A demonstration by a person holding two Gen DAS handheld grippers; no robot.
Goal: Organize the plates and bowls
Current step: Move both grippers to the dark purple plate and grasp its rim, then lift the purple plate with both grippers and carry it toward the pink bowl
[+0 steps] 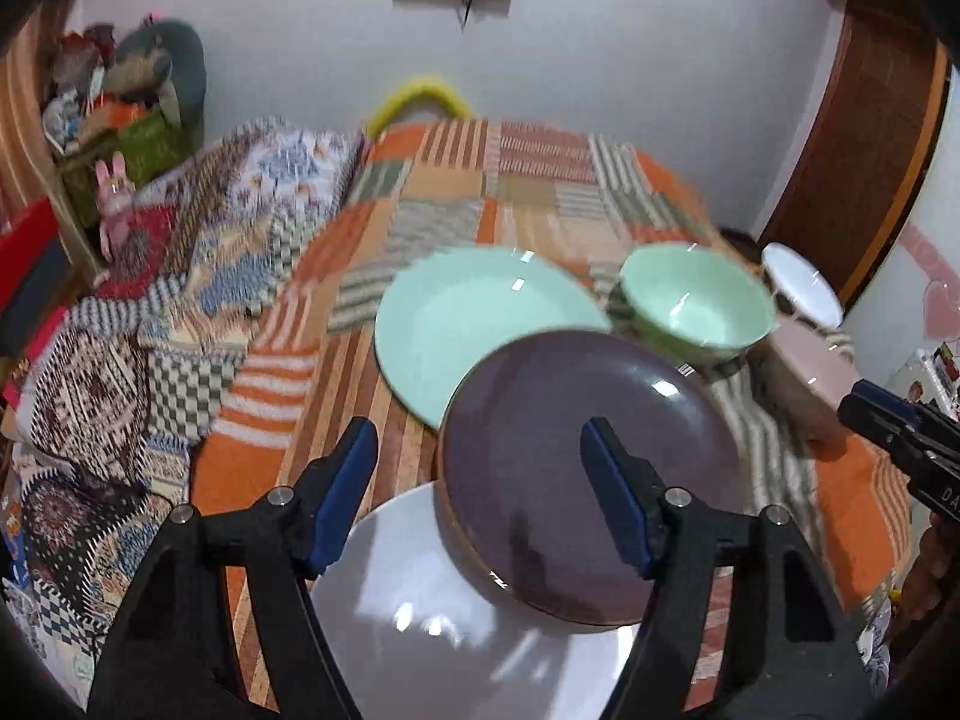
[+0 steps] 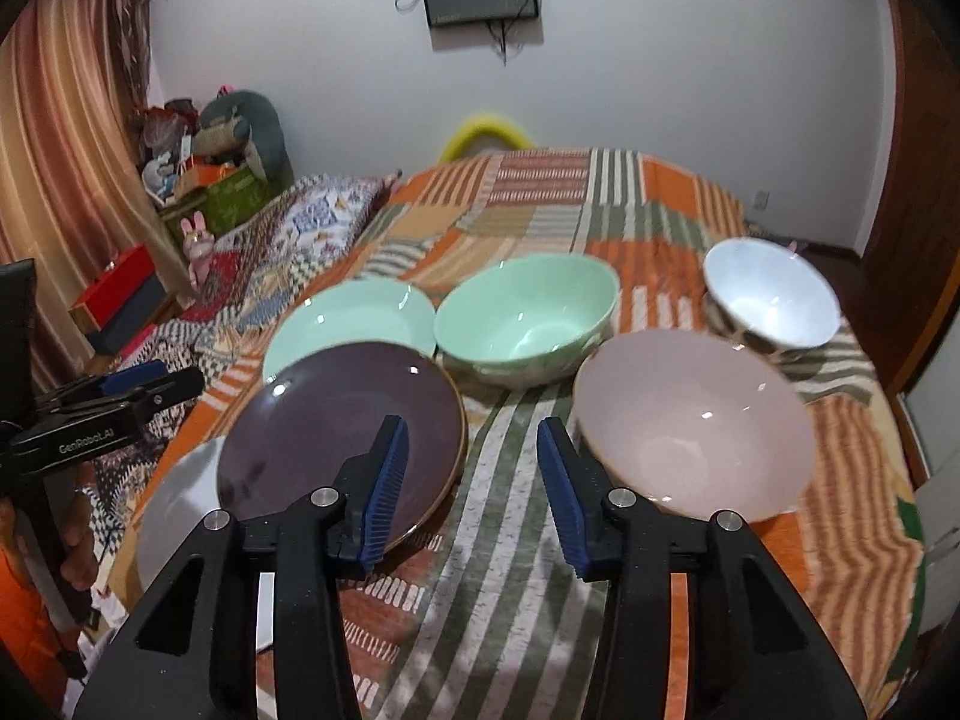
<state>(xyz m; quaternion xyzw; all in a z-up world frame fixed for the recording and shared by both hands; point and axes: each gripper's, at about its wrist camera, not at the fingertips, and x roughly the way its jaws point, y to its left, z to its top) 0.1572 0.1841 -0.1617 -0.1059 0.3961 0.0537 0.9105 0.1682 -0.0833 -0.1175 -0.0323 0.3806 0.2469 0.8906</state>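
Left view: left hand-held gripper (image 1: pixel 480 480) gapes, empty, over purple plate (image 1: pixel 588 468) overlapping white plate (image 1: pixel 432 630). Right view alone shows pink bowl (image 2: pixel 696 420) whole; right hand-held gripper (image 2: pixel 471 489) narrower, empty.

The right gripper (image 2: pixel 474 486) hangs over the striped cloth (image 2: pixel 516 540), jaws apart with nothing between them. Past the left finger (image 2: pixel 384 480) lies the purple plate (image 2: pixel 336 438), overlapping a white plate (image 2: pixel 180 510). Beside the right finger (image 2: pixel 567 498) sits the pink bowl (image 2: pixel 696 420). Ahead stand the green bowl (image 2: pixel 528 318), green plate (image 2: pixel 354 318) and white bowl (image 2: pixel 771 300). The left gripper (image 2: pixel 144 384) shows far left
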